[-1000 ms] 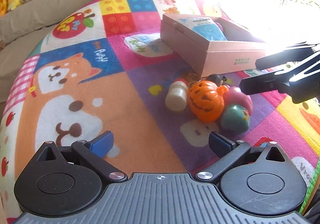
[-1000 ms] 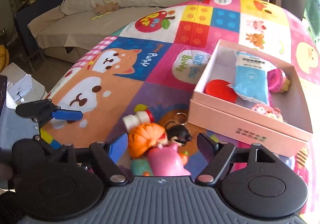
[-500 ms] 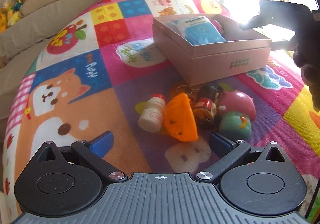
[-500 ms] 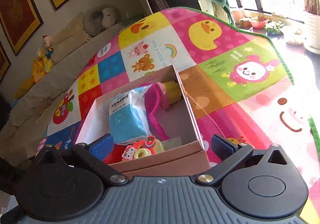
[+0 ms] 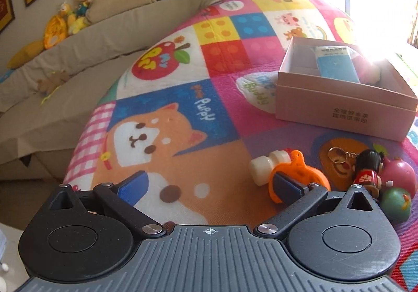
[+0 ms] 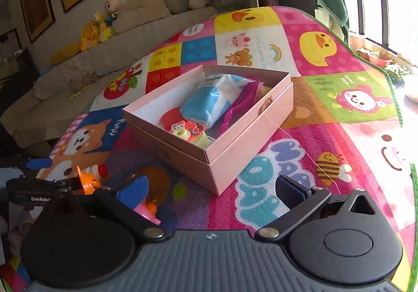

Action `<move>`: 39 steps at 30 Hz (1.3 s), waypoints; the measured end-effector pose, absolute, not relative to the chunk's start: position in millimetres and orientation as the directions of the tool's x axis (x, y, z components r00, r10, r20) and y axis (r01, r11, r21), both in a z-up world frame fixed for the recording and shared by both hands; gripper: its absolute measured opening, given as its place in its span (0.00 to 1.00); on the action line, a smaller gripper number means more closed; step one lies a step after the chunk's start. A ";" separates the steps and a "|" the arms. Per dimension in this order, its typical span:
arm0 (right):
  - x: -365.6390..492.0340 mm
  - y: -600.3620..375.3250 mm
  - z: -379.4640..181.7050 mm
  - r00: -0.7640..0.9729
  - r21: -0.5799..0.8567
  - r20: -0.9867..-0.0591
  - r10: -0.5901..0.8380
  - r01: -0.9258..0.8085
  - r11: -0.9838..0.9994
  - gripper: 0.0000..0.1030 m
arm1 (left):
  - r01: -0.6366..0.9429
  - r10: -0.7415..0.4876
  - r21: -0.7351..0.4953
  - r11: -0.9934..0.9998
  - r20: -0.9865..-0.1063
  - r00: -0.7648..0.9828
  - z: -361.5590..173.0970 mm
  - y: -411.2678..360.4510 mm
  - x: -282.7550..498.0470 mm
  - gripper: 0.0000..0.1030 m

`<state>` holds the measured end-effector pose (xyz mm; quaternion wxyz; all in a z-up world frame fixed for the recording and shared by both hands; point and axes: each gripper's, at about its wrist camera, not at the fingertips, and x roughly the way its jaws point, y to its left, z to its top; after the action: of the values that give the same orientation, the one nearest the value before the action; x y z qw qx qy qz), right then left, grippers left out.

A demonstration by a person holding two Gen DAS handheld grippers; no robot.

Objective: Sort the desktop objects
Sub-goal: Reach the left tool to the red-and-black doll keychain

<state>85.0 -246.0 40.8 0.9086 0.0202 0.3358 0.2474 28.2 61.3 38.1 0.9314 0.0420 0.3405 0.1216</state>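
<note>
A pink cardboard box (image 6: pixel 250 140) stands open on the play mat, holding a blue packet (image 6: pixel 209 101), a red disc (image 6: pixel 168 117) and small toys. My right gripper (image 6: pixel 211 190) hangs open before its near corner, nothing between the pads. Loose toys lie in a cluster: an orange pumpkin (image 5: pixel 297 174) tipped on its side, a white bottle (image 5: pixel 261 169), a doll keychain (image 5: pixel 368 169), a pink ball (image 5: pixel 399 174) and a green ball (image 5: pixel 395 203). My left gripper (image 5: pixel 210 186) is open and empty; its right pad overlaps the pumpkin in the left wrist view. The box (image 5: pixel 339 109) lies beyond the toys.
The colourful mat (image 5: pixel 183 114) covers a rounded surface that drops off at its left edge. A beige sofa (image 5: pixel 78 57) with plush toys runs behind it. Bright window glare washes out the far right. The left gripper's fingers (image 6: pixel 39 163) show at the lower left of the right wrist view.
The pumpkin has tipped from upright onto its side. The right gripper left the toy cluster, passed over the box and now sits before it. The left view swung left, toys now at lower right.
</note>
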 end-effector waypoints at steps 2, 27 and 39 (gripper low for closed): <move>86.8 -257.0 34.5 0.643 0.227 -0.620 0.450 -0.402 0.887 1.00 | -0.187 0.233 0.140 0.972 -0.625 0.745 39.5 62.3 31.3 1.00; 91.2 -258.4 20.0 0.664 0.162 -0.666 0.342 -0.319 0.934 1.00 | 0.099 -0.015 0.092 0.991 -0.654 0.756 26.8 6.5 13.8 1.00; 65.5 -252.6 9.2 0.671 0.184 -0.654 0.349 -0.306 0.934 1.00 | -0.030 0.196 0.266 0.964 -0.624 0.756 13.8 10.4 52.5 1.00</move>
<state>65.5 -252.6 9.2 0.9136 0.0293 0.3637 0.1792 52.5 10.4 13.8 0.9293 0.1204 0.3437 0.0608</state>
